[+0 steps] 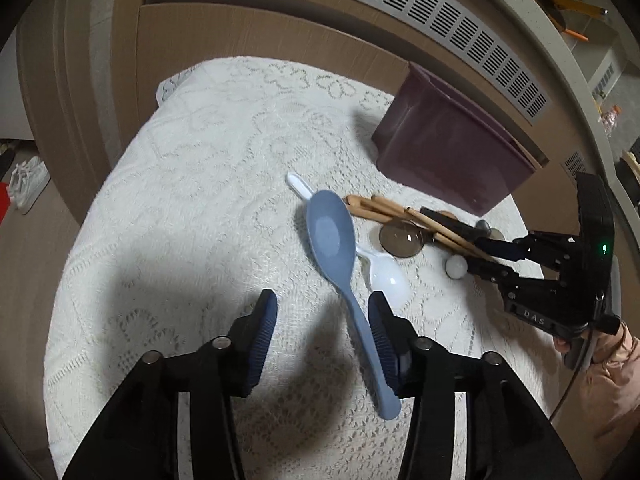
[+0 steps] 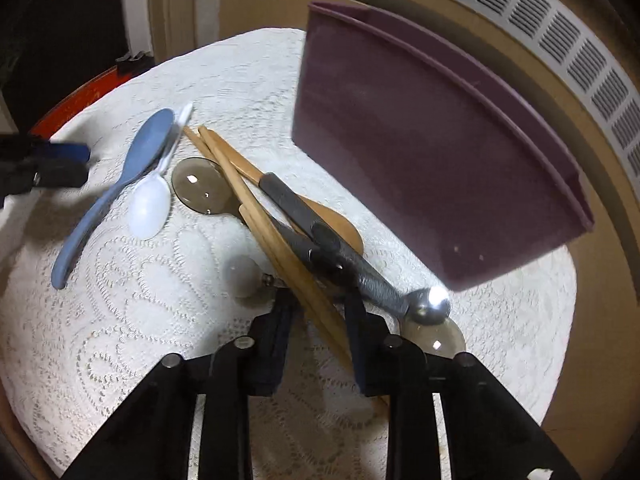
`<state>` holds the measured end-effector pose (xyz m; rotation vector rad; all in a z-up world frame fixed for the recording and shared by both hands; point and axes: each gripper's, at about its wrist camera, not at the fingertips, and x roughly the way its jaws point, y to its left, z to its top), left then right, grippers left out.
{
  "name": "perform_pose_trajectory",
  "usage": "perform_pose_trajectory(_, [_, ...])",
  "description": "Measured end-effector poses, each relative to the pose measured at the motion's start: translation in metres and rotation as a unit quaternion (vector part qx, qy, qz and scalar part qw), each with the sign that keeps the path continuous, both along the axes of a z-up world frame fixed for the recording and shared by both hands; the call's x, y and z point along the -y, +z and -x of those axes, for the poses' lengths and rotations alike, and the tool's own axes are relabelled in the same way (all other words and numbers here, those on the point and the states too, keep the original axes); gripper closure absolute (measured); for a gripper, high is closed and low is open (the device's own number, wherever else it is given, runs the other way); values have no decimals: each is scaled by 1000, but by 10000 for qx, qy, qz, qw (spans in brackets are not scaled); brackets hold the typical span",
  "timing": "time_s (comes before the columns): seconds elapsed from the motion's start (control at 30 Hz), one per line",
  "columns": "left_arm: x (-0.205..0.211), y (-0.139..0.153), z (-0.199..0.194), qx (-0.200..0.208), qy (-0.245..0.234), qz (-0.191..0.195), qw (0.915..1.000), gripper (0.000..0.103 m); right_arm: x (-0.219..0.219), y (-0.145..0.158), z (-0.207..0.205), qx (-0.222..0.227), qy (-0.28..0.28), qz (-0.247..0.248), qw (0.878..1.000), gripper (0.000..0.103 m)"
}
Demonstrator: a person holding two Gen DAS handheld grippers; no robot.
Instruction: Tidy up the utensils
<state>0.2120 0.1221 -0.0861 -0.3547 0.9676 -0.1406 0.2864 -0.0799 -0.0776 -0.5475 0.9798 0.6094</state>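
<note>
Round table under a white lace cloth (image 1: pixel 192 184). Ahead of the left claw (image 1: pixel 322 332): blue rice paddle (image 1: pixel 332 240), white plastic spoon (image 1: pixel 386 276). Ahead of the right claw (image 2: pixel 320 308): wooden chopsticks (image 2: pixel 260 208), smoky translucent spoon (image 2: pixel 198 186). Beyond: purple bin (image 2: pixel 420 152).

- Under your grippers lies a white lace tablecloth (image 1: pixel 192 184), openwork and rough.
- The blue spoon (image 1: pixel 332 240) looks like matt plastic; the white spoon (image 1: pixel 386 276) is glossier.
- Your chopsticks (image 2: pixel 256 204) are bare wood.
- The purple bin (image 2: pixel 432 168) is smooth matt plastic.
</note>
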Motion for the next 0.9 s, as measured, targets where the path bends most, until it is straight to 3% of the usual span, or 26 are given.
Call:
perform_pose_trajectory(0.1, [10, -1, -5, -61, -113, -73, 9999, 41, 12, 7, -1, -134, -218, -416, 9988, 95])
perform_pose_trajectory(0.17, [17, 0, -11, -70, -128, -185, 9997, 35, 20, 14, 4, -184, -339, -659, 9971, 97])
perform_pose_trajectory(0.43, [24, -8, -55, -320, 231, -587, 9975, 34, 45, 38, 11, -203, -669, -1348, 9884, 98])
perform_pose_trajectory(0.53, [35, -11, -66, -150, 150, -1059, 9942, 35, 55, 44, 13, -337, -781, -1607, 9833, 98])
perform_pose_trajectory(0.6, [41, -11, -65, -42, 83, -1262, 9920, 52, 55, 47, 19, -372, -870, -1718, 9806, 98])
perform_pose_trajectory(0.63, [43, -11, -64, 0, 3, -1353, 9908, 69, 58, 50, 21, -352, -926, -1770, 9792, 98])
perform_pose_trajectory(0.9, [49, 13, -19, 489, -395, -936, 9936, 69, 70, 69, 41, 43, -1217, -1826, 9756, 98])
